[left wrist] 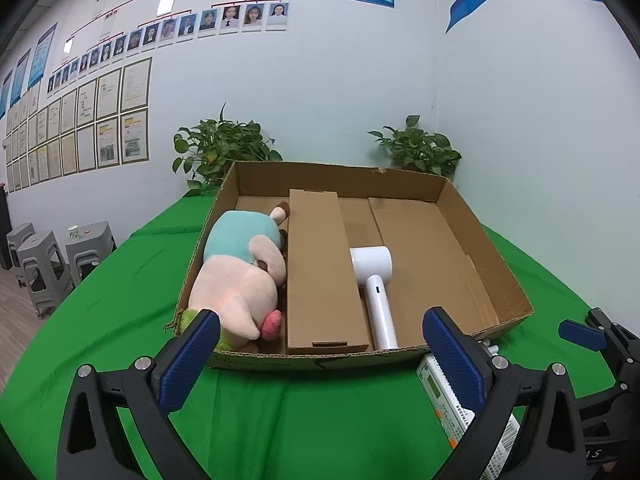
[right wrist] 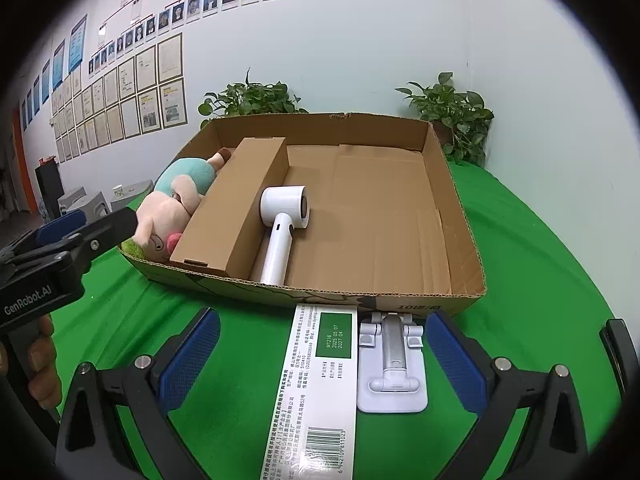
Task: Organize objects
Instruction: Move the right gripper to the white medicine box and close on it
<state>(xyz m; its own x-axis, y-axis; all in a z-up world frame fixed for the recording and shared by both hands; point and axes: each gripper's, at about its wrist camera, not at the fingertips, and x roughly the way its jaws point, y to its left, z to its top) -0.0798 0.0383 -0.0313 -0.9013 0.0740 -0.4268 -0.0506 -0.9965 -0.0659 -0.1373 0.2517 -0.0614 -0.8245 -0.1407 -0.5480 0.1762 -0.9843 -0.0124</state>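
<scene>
With both grippers hovering over the green cloth (left wrist: 280, 420) just short of the tray (left wrist: 516, 280), nothing is gripped.

Left wrist view: left gripper (left wrist: 320, 354) fingers wide apart, nothing between them, tips at the tray's near wall. Inside the tray: plush (left wrist: 240, 276) along the left wall, long carton (left wrist: 320, 272) just right of it, touching or nearly so, white dryer (left wrist: 374, 284) beside the carton's right side, head toward the far wall, handle toward the near wall. Right half of the tray floor is bare cardboard. White printed box (left wrist: 444, 400) lies on the cloth outside the tray, partly hidden behind the right finger. Right gripper (left wrist: 592, 336) shows at the right edge; can't tell its opening from here. Two plants (left wrist: 220, 148) behind the tray.

Right wrist view: right gripper (right wrist: 322, 354) fingers wide, empty. Between them on the cloth: printed box (right wrist: 320, 384), lying flat, its far end at the tray (right wrist: 464, 208) wall; white folding stand (right wrist: 392, 368) just right of it, touching or nearly so. Dryer (right wrist: 282, 224), carton (right wrist: 236, 208) and plush (right wrist: 176, 204) sit in the tray as above. Left gripper (right wrist: 92, 224) at the left edge, near the plush.
</scene>
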